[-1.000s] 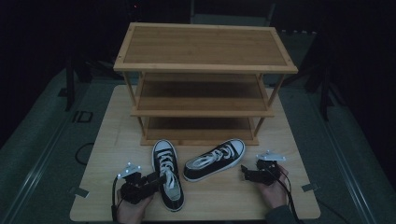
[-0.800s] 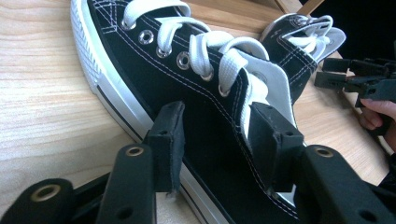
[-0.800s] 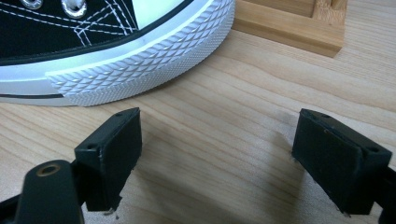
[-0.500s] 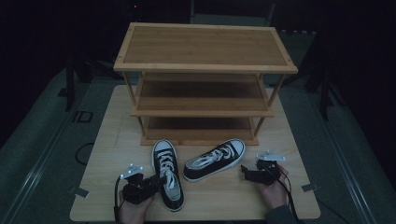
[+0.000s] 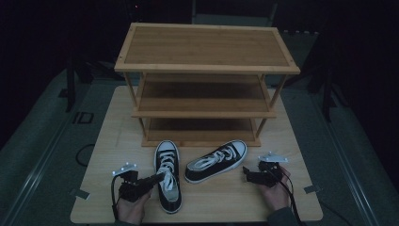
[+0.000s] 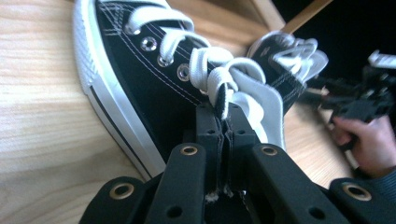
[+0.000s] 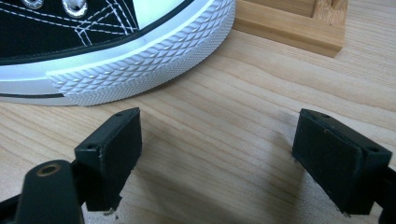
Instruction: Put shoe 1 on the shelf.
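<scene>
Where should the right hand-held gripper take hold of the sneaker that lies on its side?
Probably at the collar beside the heel, from the person's side. The tipped sneaker has its toe cap towards the open right hand-held gripper, too wide and round to pinch; the canvas rim near the heel is thin.

Left shoe (image 6: 140,79): black canvas cloth, matt, white stitching, metal eyelets, flat white cloth laces. Right shoe (image 7: 116,51): white rubber toe bumper, rough diamond texture. Table (image 7: 233,107): pale wood, smooth, visible grain. Rack (image 5: 207,47): light wood, satin. Left gripper (image 6: 225,116), right gripper (image 7: 217,154): matt black plastic, brass-coloured rivets.
</scene>
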